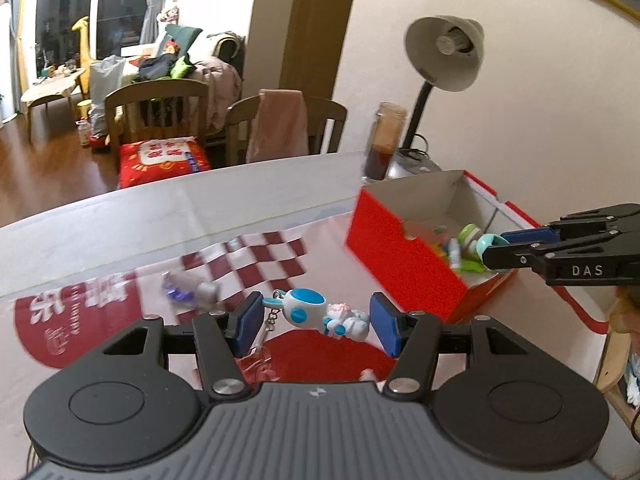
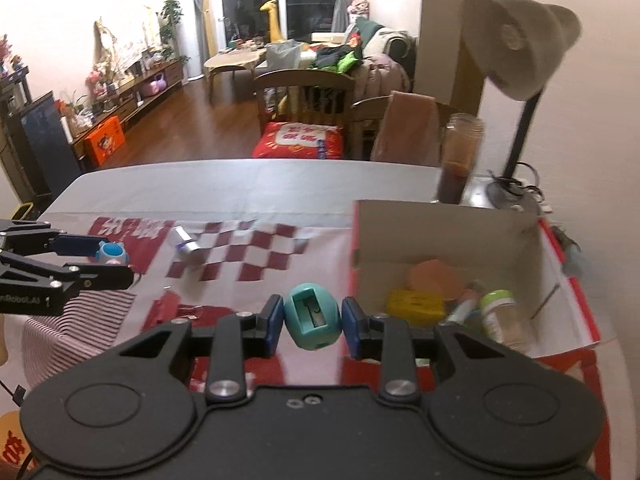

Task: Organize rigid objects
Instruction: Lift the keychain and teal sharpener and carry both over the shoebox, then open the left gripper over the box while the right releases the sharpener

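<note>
Two grippers hang above a tabletop (image 2: 248, 184) spread with a red-and-white checked cloth (image 2: 256, 252), each pinching a small toy. In the left wrist view, lower centre, the left gripper (image 1: 316, 322) clamps a glossy white-and-blue toy (image 1: 316, 312) (rounded plastic body, a short chain trailing from its left end) between blue pads; the toy sits clear of the cloth. In the right wrist view, lower centre, the right gripper (image 2: 312, 322) squeezes a smooth teal, egg-shaped sharpener (image 2: 313, 320) with a rectangular slot in its face.

A box (image 2: 448, 240), red outside and plain white cardboard within, stands open-topped at the right of both views, its near wall just beyond the right gripper. Inside lie a yellow block (image 2: 416, 302), an orange disc (image 2: 434, 276) and a green-capped bottle (image 2: 498, 310), crowded toward the box's lower right; the left half of its floor is bare. In the left wrist view the right gripper's tip reaches over the box's right rim.

Left of the box the cloth lies broad and mostly free, holding only a blurred silvery cylinder (image 2: 188, 246). Behind the box stand a dark jar (image 2: 458, 160) and a bell-shaded desk lamp (image 2: 520, 44) against the wall. The tabletop's far edge runs straight across mid-frame, chairs (image 2: 304, 96) tucked beyond it.
</note>
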